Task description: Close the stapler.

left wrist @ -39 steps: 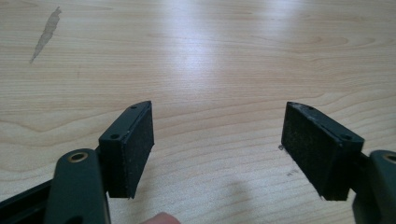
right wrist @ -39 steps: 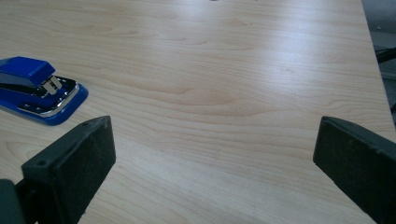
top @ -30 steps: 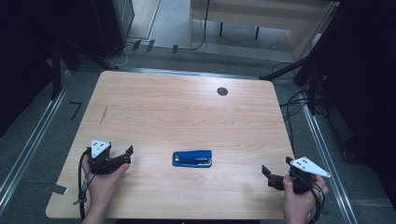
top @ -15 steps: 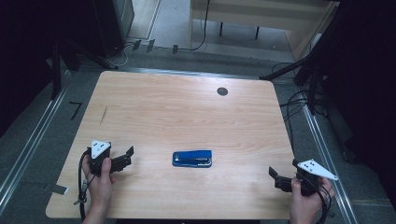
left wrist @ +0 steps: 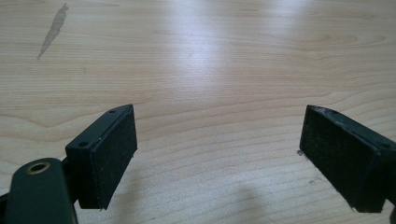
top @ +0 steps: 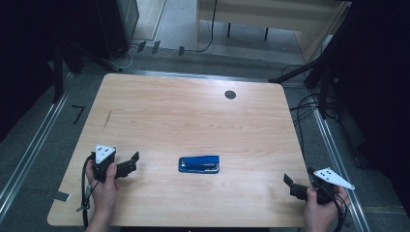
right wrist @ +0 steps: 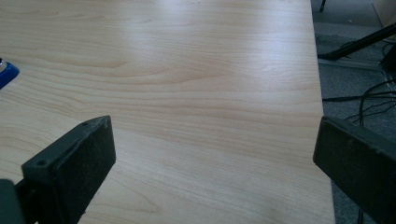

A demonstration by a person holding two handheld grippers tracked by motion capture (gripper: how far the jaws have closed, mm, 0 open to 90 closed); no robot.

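Blue stapler [top: 198, 164] lies flat near the table's [top: 193, 116] front edge, long axis running left-right across it; which end is the head is unclear. Left gripper [top: 131, 163] sits well left of the stapler, jaws spread, empty. Right gripper [top: 290, 183] sits well right of it, jaws wide apart, holding nothing.

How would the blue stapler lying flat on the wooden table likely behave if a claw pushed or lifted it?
The blue, oblong stapler with its metal strip looks rigid, so it should keep its shape. Lying flat and low on the smooth wooden table, it would probably slide rather than roll or tip. Its metal parts suggest it is fairly heavy for its size.
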